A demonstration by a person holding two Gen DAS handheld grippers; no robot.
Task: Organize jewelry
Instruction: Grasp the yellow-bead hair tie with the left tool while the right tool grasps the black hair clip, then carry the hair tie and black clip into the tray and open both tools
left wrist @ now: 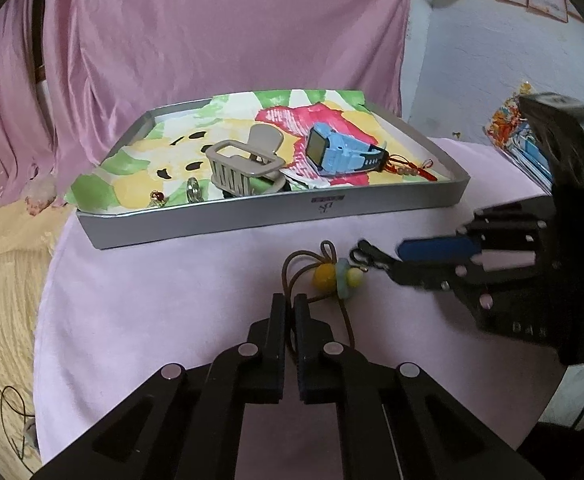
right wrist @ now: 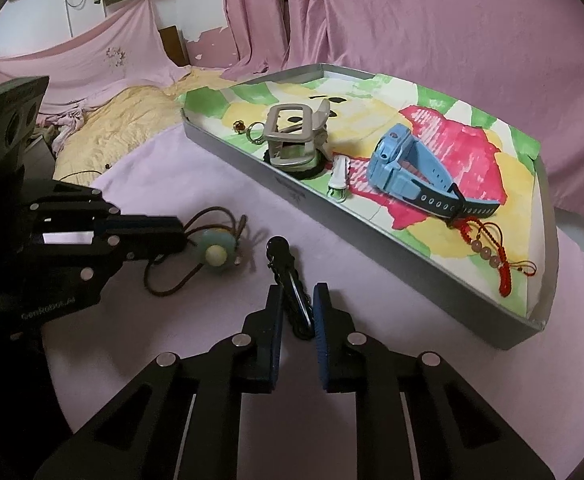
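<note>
Pink cloth covers the tabletop, with the tray behind. Our left gripper has its jaws closed on the brown cord of the beaded pendant; our right gripper pinches the black braided bracelet. Both seem light and limp, so we hold cord, not beads.

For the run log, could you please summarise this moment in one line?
left gripper: shut on brown beaded cord | right gripper: shut on black clasp strap | grey tray: watch inside
</note>
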